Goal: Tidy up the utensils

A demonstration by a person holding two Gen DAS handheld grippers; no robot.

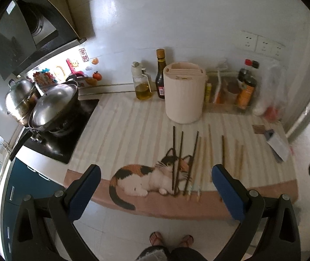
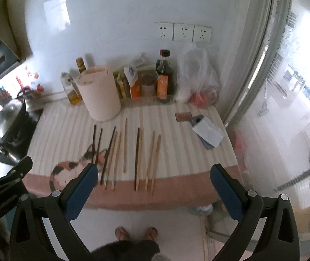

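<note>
We hold the left gripper (image 1: 156,192) and right gripper (image 2: 152,190) spread and empty; every chopstick (image 2: 137,158) lies loose on the mat (image 2: 176,130), the holder (image 2: 99,94) unfilled: sorting not yet begun

Cloth (image 1: 133,119) cream-striped, pink border, calico cat print (image 1: 146,178); chopsticks (image 2: 137,156) dark and tan; holder (image 1: 184,93) cream.

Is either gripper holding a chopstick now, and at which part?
Nothing is held. The left gripper and right gripper are both open, short of the chopsticks lying on the cloth.
</note>
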